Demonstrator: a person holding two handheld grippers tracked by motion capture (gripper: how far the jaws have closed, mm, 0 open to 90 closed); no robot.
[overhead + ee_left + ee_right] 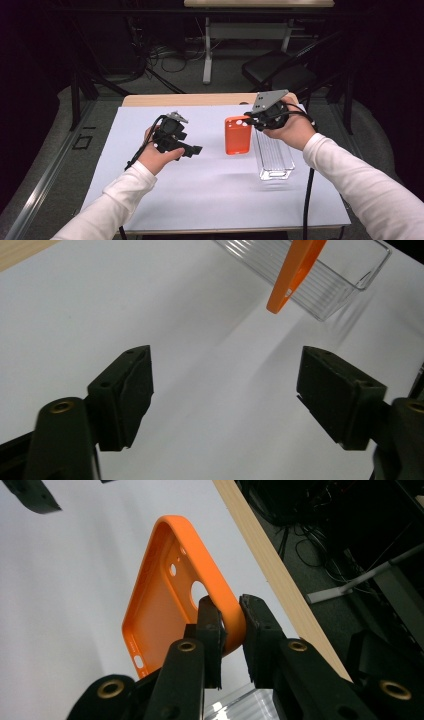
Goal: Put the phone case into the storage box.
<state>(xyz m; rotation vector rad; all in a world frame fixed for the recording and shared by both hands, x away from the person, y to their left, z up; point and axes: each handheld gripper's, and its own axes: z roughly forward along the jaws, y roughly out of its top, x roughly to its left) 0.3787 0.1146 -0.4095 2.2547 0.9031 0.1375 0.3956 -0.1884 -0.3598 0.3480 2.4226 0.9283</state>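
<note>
An orange phone case (237,135) hangs above the white table cover, held by its upper edge. My right gripper (248,120) is shut on that edge; in the right gripper view its jaws pinch the case's rim (227,625) near the camera cut-out. My left gripper (196,149) is off to the left of the case, apart from it. Its jaws stand wide with nothing between them, the black pads (127,395) over bare white cover. The case's edge (295,275) shows ahead of them.
A clear ribbed plastic tray (272,157) lies on the white cover (210,190) just right of the case, under my right hand. The table's wooden far edge (190,100) runs behind, with a dark chair (280,70) and cables on the floor beyond.
</note>
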